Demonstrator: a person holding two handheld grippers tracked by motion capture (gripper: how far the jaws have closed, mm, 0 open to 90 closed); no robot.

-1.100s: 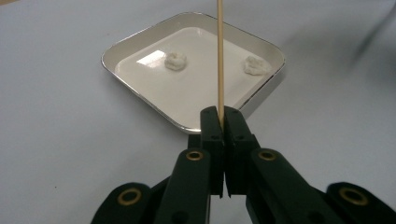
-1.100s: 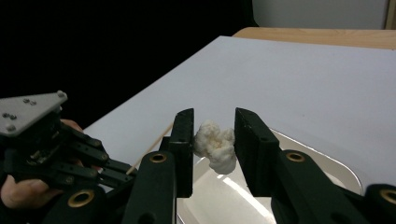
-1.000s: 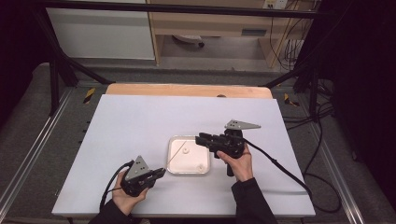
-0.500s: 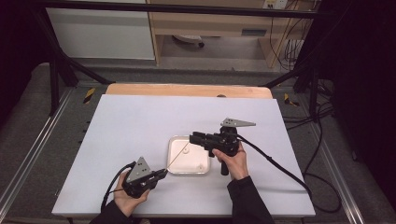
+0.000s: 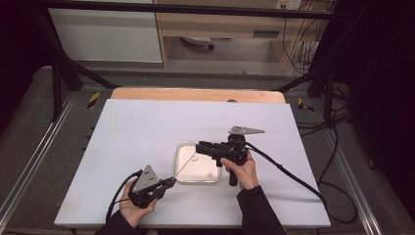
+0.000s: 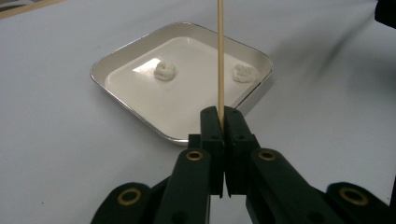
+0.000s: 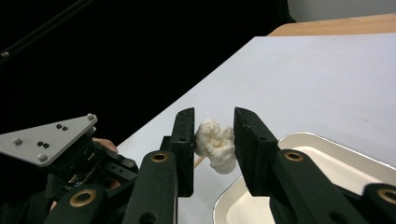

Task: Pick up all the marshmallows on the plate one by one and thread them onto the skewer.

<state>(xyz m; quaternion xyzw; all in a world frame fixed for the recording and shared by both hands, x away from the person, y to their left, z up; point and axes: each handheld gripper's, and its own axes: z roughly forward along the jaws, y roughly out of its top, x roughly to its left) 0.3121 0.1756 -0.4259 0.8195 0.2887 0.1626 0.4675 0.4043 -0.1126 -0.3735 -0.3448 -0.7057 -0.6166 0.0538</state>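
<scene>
My left gripper is shut on a thin wooden skewer that points out over a shallow white tray. Two white crumbly lumps lie in that tray. My right gripper is shut on a third white lump, held just above the tray's left rim. The skewer's tip touches this lump from below. In the high view the left gripper is at the tray's near-left corner, and the right gripper reaches leftward over the tray.
The white table top stretches wide around the tray, with a wooden strip along its far edge. A cable trails from the right gripper to the right. Dark floor and rails surround the table.
The right gripper has moved a little to the left over the tray with the lump, closer to the skewer's tip. The left gripper has stayed nearly still.
</scene>
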